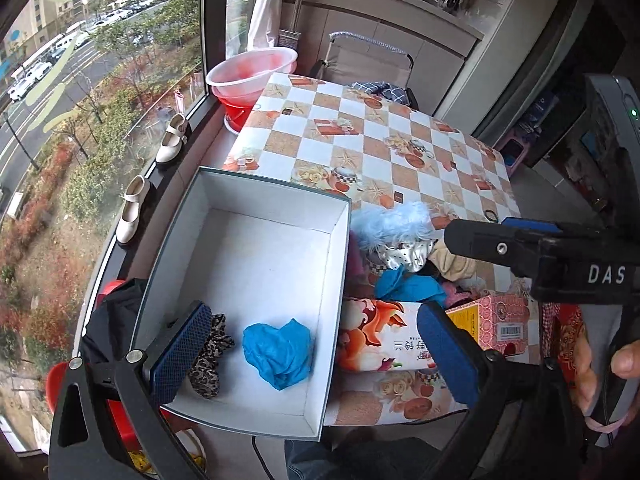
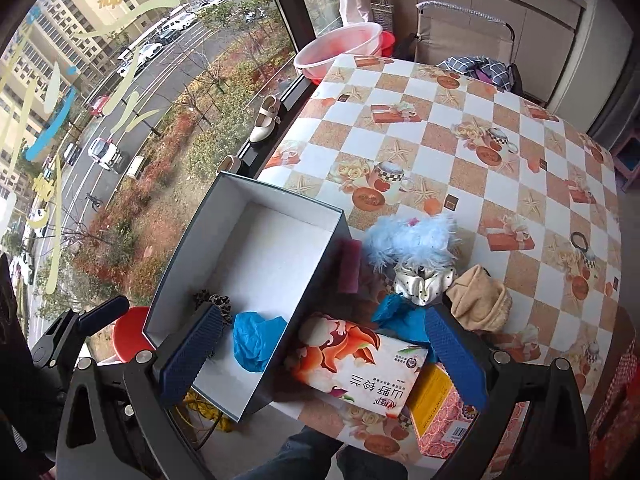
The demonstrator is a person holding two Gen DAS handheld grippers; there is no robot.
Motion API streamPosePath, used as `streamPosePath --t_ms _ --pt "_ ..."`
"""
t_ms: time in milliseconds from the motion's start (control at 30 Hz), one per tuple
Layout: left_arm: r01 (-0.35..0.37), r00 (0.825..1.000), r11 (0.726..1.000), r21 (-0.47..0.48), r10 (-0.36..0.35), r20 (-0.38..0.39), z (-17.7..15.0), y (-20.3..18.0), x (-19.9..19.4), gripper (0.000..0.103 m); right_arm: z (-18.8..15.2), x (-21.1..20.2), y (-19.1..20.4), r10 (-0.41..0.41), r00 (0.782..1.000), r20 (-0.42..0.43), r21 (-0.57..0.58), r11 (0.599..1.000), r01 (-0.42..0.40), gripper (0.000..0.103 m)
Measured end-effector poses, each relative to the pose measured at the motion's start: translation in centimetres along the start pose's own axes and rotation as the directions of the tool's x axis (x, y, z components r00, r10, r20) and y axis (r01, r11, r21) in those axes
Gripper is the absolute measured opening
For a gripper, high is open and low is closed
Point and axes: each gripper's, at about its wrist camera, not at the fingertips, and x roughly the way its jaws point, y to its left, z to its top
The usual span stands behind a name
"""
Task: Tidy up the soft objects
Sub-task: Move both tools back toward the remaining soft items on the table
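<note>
Step in hand: sorting is partly done. A blue cloth (image 1: 278, 354) and a leopard-print scrunchie (image 1: 210, 356) lie already in the open box (image 1: 256, 200); I judge the person is between two picks.
Left tool (image 1: 316, 352): fingers wide apart, holding nothing; it hangs above the near part of the box, with the blue cloth directly between and below its pads.
Right tool (image 2: 324, 354): also wide and empty; its left pad is over the box, its right pad over the pile.
Things left to sort: beyond the right pad of the right tool lie a second blue cloth (image 2: 400, 314), a white dotted scrunchie (image 2: 424, 284), a beige cloth (image 2: 478, 300) and a fluffy light-blue piece (image 2: 412, 238), all touching each other in one heap, just beside the right wall of the box.
Next move: probably the right tool goes forward and down on one soft piece, closes, then lifts over the box wall.
Obstacles: a tissue pack (image 2: 356, 364) lies under the right tool, against the box; a pink carton (image 2: 444, 412) is just beside it.
Edges: the box hangs partly over the left edge of the surface (image 2: 440, 128), so a push on its wall could tip it.
Open room: far from both tools the surface is mostly free; a small black hair tie (image 2: 579, 240) lies well apart, to the right.
</note>
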Motion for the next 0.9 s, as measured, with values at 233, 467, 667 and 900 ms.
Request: streamPosePath --t_ms 233,467,667,900 --pt "0.084 0.994 0.996 0.020 -0.082 -0.074 2.5 -2.3 1.9 0.103 -0.6 -3.2 -5.2 -0.045 0.998 0.044 0.159 0.987 0.037 0.102" --pt "0.105 0.984 0.988 0.117 -0.087 -0.155 4.5 -5.6 5.1 0.103 -2.1 -6.5 -11.6 -0.124 0.990 0.068 0.327 0.940 0.096 0.102" --pt "0.072 0.974 0.979 0.188 -0.029 -0.223 6.5 -9.1 9.8 0.103 -3.8 -7.7 -18.1 -0.160 0.987 0.032 0.427 0.895 0.131 0.102" --pt "-0.107 0.947 0.923 0.370 0.209 -0.246 7.7 -12.1 16.1 0.103 -3.6 -2.5 -23.3 -0.084 0.987 -0.140 0.339 0.932 0.127 0.102"
